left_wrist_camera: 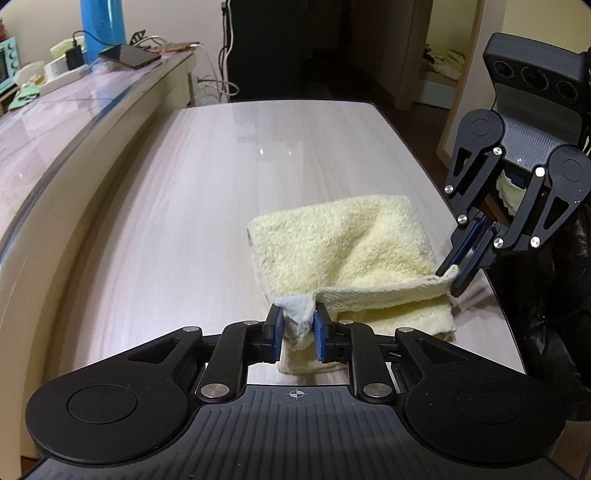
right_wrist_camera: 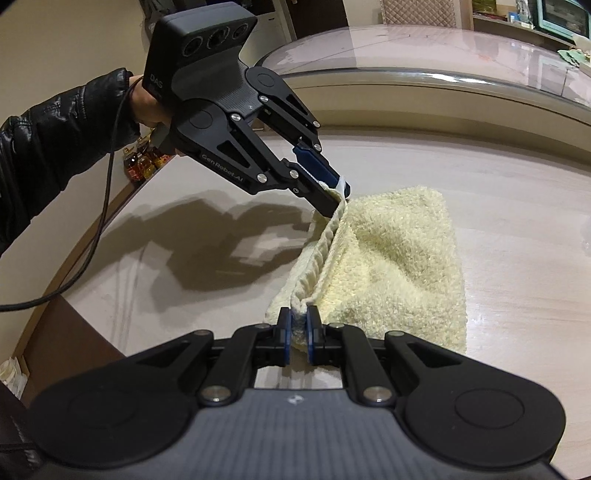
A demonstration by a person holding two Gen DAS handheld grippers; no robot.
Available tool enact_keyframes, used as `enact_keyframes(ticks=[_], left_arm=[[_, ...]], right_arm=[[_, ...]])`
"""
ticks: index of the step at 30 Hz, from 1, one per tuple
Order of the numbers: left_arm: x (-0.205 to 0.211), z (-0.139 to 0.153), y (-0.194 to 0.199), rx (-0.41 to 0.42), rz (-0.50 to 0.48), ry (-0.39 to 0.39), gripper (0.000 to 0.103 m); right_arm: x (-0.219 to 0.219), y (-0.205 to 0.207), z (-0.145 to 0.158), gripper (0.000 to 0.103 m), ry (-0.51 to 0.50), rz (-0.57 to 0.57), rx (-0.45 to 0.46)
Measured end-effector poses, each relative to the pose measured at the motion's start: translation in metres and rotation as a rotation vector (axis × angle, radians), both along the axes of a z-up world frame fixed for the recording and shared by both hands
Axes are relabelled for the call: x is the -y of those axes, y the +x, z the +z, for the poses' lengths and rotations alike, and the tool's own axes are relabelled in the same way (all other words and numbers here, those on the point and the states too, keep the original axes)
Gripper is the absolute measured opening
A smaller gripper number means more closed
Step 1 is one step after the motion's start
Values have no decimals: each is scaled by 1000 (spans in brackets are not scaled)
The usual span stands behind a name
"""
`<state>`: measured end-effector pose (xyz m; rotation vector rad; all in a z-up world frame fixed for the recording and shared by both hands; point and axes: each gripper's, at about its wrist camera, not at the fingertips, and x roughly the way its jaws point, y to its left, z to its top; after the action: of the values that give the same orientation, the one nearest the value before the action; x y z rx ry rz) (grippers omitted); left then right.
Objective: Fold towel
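A pale yellow towel lies folded on the wood-grain table, near its right edge. My left gripper is shut on one near corner of the towel's top layer. My right gripper is shut on the other near corner, at the table's right side. The edge between the two corners is lifted slightly above the lower layer. In the right wrist view the towel spreads ahead, my right gripper pinches its corner, and my left gripper pinches the far corner.
A long cream counter with a glass top runs along the table's left side, holding a blue bottle, a phone and clutter. The table edge is close to my right gripper. A cable hangs from the left hand.
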<state>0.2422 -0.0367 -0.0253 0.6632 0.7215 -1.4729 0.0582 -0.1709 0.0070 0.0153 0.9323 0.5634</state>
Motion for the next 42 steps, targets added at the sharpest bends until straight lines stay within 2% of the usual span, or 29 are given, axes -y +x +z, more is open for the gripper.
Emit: enact_keyframes(ticks=[2, 4, 6, 10, 15, 17, 20, 22, 23, 25, 28, 30, 36, 40, 42], left_arm=[[-1, -2, 0, 3, 3, 4, 22], [-2, -3, 0, 8, 7, 12, 25], [-5, -3, 0, 10, 15, 20, 25], [-13, 0, -4, 26, 44, 26, 28], [-33, 7, -9, 68, 138, 27, 35], [-37, 11, -10, 72, 183, 15, 38], [-38, 21, -14, 73, 282, -19, 44], [-34, 27, -18, 66, 325, -39, 59], [-27, 29, -22, 83, 359, -31, 62], [-8, 29, -33, 117, 374, -16, 70], [10, 26, -42, 137, 382, -6, 77], [26, 16, -49, 155, 419, 14, 77], [27, -1, -49, 171, 488, 72, 79], [15, -6, -49, 179, 537, 101, 87], [11, -7, -49, 176, 563, 110, 87]], right_arm=[[2, 1, -2, 10, -3, 7, -6], [5, 1, -4, 20, -5, 15, -15], [6, 2, -6, 24, -4, 22, -18], [10, 0, -3, 26, 15, 45, -14], [25, -2, 3, 34, 50, 30, 8], [32, -3, 5, 34, 60, 16, 23], [43, -3, 9, 34, 76, -6, 46], [51, -4, 11, 34, 82, -21, 64], [53, -5, 12, 37, 76, -28, 79], [59, -7, 14, 51, 69, -51, 108], [61, -11, 15, 58, 39, -68, 155], [63, -13, 15, 64, 24, -80, 170], [79, -16, 8, 68, 23, -124, 167], [90, -12, 3, 71, 29, -152, 162], [92, -10, 1, 71, 31, -153, 161]])
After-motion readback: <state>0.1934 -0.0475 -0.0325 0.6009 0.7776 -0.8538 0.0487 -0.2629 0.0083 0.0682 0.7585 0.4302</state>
